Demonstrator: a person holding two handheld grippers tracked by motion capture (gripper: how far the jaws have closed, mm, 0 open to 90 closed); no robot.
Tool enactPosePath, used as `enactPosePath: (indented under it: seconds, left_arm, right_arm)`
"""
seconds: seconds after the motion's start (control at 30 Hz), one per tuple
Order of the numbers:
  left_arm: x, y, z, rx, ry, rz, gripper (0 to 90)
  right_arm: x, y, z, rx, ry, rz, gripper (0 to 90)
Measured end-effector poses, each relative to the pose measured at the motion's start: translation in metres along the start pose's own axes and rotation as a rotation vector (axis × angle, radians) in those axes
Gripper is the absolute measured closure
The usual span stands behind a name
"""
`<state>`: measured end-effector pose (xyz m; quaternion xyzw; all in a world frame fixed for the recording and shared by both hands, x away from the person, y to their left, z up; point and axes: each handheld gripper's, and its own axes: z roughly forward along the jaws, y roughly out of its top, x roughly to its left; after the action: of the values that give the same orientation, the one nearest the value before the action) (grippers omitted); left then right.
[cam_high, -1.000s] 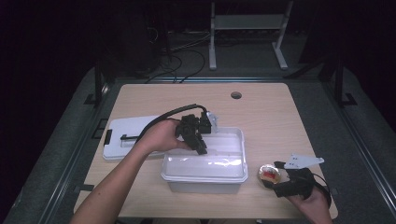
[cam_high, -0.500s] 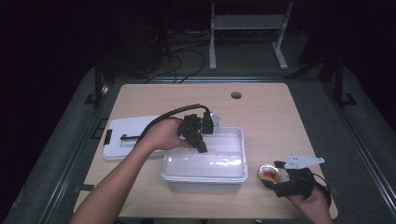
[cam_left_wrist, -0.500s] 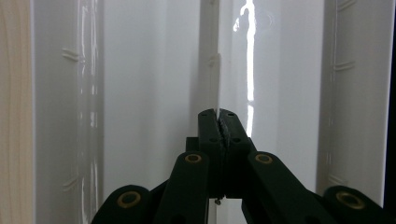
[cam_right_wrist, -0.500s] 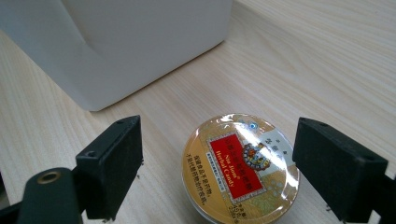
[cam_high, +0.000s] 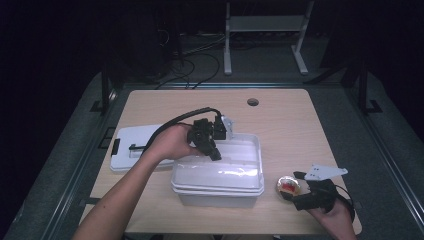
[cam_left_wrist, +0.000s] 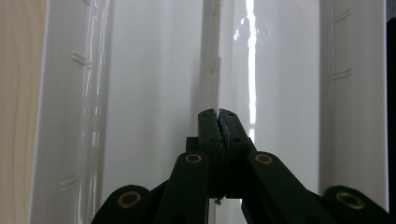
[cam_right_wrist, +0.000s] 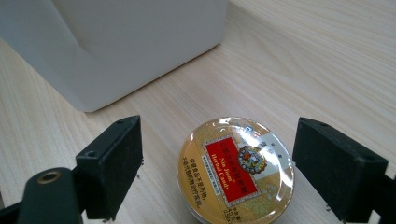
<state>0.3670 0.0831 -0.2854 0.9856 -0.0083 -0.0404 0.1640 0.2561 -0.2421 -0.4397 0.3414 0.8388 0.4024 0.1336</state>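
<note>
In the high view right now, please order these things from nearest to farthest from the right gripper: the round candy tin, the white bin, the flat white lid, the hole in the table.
1. Candy tin: just left of the right gripper, between its open jaws.
2. White bin: further left, table middle.
3. Table hole: far edge.
4. White lid: left side, beyond the bin.

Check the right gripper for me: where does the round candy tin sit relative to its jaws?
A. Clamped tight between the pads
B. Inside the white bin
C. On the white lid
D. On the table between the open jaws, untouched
D: in the right gripper view the candy tin rests on the table with a gap to either jaw of the right gripper.
</note>
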Motion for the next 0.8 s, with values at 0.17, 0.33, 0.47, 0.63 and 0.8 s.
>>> enactPosePath:
  seconds: [0.17,0.33,0.47,0.63,0.8]
  left_arm:
    - [-0.014,-0.009,-0.038,-0.056,0.066,0.018,89.5]
    - [-0.026,-0.03,-0.069,-0.062,0.125,-0.008,89.5]
    - [-0.03,-0.056,-0.085,-0.054,0.154,-0.046,89.5]
    - [-0.034,-0.092,-0.101,-0.05,0.185,-0.11,89.5]
    - [-0.037,-0.126,-0.116,-0.058,0.218,-0.166,89.4]
  right_arm:
    - [-0.001,0.001,0.002,0.002,-0.003,0.006,15.5]
    - [-0.002,0.0,0.003,0.006,-0.004,0.006,15.5]
    - [-0.002,0.0,0.001,-0.008,-0.008,0.008,15.5]
    - [-0.004,-0.001,0.002,-0.003,-0.007,0.015,15.5]
    - [-0.005,-0.002,0.005,0.006,-0.007,0.02,15.5]
